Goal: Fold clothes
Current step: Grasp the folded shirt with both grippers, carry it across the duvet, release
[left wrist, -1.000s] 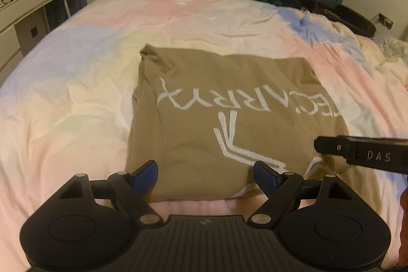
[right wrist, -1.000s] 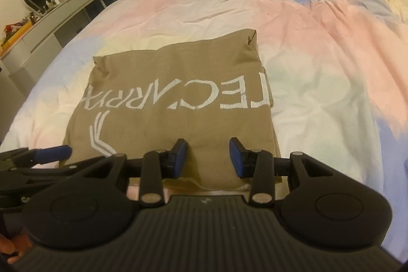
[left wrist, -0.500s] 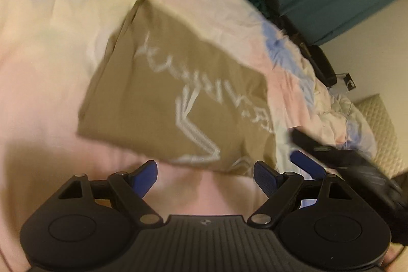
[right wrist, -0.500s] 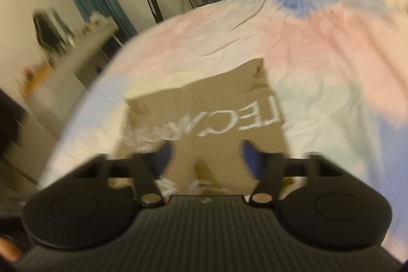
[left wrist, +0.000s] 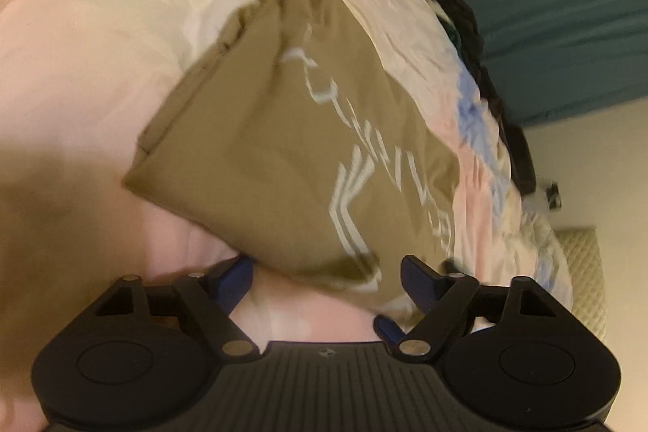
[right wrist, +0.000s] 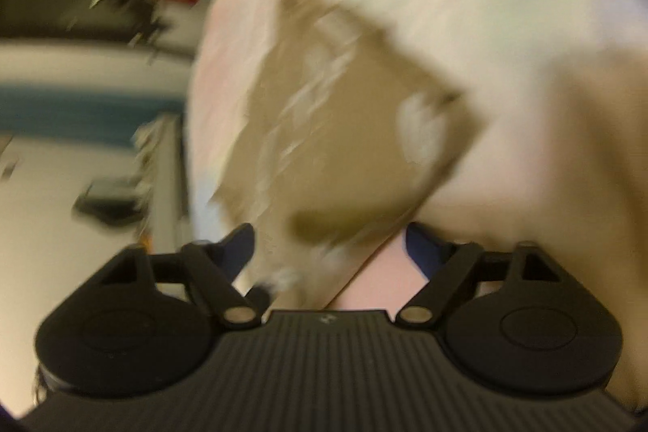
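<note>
While blur smears right view, shirt shows lettering.

Pastel duvet — teal curtain.

Dim warm indoor light; right wrist view heavily motion-blurred (left milder), fisheye edges bent.

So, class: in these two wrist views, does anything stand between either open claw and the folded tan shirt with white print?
Nothing visible does. The left claw faces the folded tan shirt near edge across bare pastel duvet. The right claw view is blurred, yet shows only shirt ahead.
</note>
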`<move>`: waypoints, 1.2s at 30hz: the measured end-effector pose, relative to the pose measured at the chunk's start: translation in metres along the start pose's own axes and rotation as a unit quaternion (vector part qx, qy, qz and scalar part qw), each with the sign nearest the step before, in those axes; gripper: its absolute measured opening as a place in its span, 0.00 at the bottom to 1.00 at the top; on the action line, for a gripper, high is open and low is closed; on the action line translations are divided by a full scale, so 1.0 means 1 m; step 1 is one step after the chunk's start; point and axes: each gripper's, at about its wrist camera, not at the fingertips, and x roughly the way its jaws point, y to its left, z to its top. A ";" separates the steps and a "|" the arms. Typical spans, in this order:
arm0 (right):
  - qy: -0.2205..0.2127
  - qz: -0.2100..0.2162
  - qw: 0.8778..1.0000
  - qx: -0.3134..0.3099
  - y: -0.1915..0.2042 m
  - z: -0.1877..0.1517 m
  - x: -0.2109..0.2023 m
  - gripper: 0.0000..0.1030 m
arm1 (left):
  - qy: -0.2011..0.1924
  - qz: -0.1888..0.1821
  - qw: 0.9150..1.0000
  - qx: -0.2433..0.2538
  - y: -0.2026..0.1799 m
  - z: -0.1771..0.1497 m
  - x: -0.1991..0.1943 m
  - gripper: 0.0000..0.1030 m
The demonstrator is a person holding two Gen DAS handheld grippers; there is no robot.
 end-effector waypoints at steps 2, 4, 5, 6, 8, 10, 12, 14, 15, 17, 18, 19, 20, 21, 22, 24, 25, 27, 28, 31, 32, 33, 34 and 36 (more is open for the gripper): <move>-0.016 0.003 1.000 0.026 -0.010 0.006 0.005 0.59 | -0.015 -0.008 0.999 -0.027 0.007 0.004 -0.001 0.74; -0.031 -0.003 0.999 0.017 -0.007 0.008 0.007 0.49 | -0.026 -0.016 0.998 -0.054 0.015 0.007 -0.002 0.68; -0.036 -0.005 0.999 0.008 -0.004 0.007 0.007 0.43 | -0.031 -0.020 0.997 -0.069 0.019 0.009 -0.002 0.63; -0.040 -0.006 0.999 0.002 -0.003 0.006 0.007 0.40 | -0.036 -0.020 0.996 -0.082 0.023 0.010 -0.004 0.55; -0.044 -0.006 0.999 -0.005 0.001 0.005 0.005 0.28 | -0.044 -0.021 0.993 -0.108 0.031 0.010 -0.006 0.46; -0.048 0.000 0.999 -0.011 0.005 0.004 0.002 0.22 | -0.049 -0.028 0.991 -0.121 0.035 0.010 -0.009 0.42; -0.053 0.008 0.998 -0.027 0.011 0.007 -0.004 0.20 | -0.060 -0.032 0.990 -0.122 0.034 0.009 -0.013 0.32; -0.060 0.015 0.997 -0.042 0.017 0.008 -0.012 0.18 | -0.072 -0.040 0.989 -0.121 0.032 0.010 -0.019 0.25; -0.065 0.019 0.997 -0.045 0.021 0.007 -0.017 0.18 | -0.079 -0.047 0.989 -0.119 0.030 0.011 -0.021 0.22; -0.076 0.026 0.995 -0.051 0.027 0.006 -0.027 0.17 | -0.085 -0.055 0.989 -0.106 0.019 0.011 -0.028 0.20; -0.081 0.030 0.995 -0.054 0.031 0.005 -0.033 0.17 | -0.085 -0.057 0.990 -0.097 0.011 0.011 -0.032 0.19; -0.086 0.034 0.994 -0.057 0.034 0.004 -0.038 0.17 | -0.085 -0.059 0.991 -0.087 0.003 0.011 -0.036 0.19; -0.091 0.038 0.993 -0.060 0.037 0.003 -0.043 0.17 | -0.085 -0.061 0.992 -0.077 -0.006 0.010 -0.040 0.18; -0.096 0.042 0.992 -0.063 0.041 0.002 -0.048 0.17 | -0.085 -0.063 0.992 -0.067 -0.014 0.010 -0.044 0.18; -0.102 0.045 0.992 -0.066 0.044 0.002 -0.053 0.17 | -0.086 -0.064 0.993 -0.057 -0.022 0.010 -0.048 0.18; -0.110 0.054 0.990 -0.064 0.050 0.001 -0.065 0.17 | -0.086 -0.068 0.993 -0.038 -0.039 0.009 -0.056 0.18; -0.111 0.059 0.991 -0.051 0.052 0.002 -0.073 0.17 | -0.086 -0.070 0.993 -0.028 -0.048 0.009 -0.060 0.18; -0.120 0.069 0.990 -0.036 0.055 0.008 -0.097 0.17 | -0.081 -0.076 0.994 -0.008 -0.068 0.007 -0.066 0.18; -0.126 0.073 0.989 -0.031 0.056 0.011 -0.107 0.17 | -0.073 -0.081 0.994 0.001 -0.083 0.008 -0.064 0.18; -0.142 0.074 0.987 -0.017 0.060 0.031 -0.134 0.17 | -0.046 -0.091 0.995 0.024 -0.130 0.013 -0.052 0.18; -0.148 0.072 0.986 -0.014 0.062 0.042 -0.141 0.17 | -0.036 -0.091 0.995 0.031 -0.147 0.015 -0.046 0.18; -0.154 0.070 0.985 -0.015 0.065 0.056 -0.148 0.17 | -0.027 -0.090 0.995 0.037 -0.165 0.018 -0.034 0.18; -0.161 0.068 0.984 -0.015 0.068 0.069 -0.154 0.17 | -0.018 -0.089 0.995 0.043 -0.184 0.022 -0.022 0.18; -0.182 0.060 0.981 -0.015 0.076 0.103 -0.165 0.17 | -0.005 -0.090 0.994 0.057 -0.220 0.029 0.006 0.18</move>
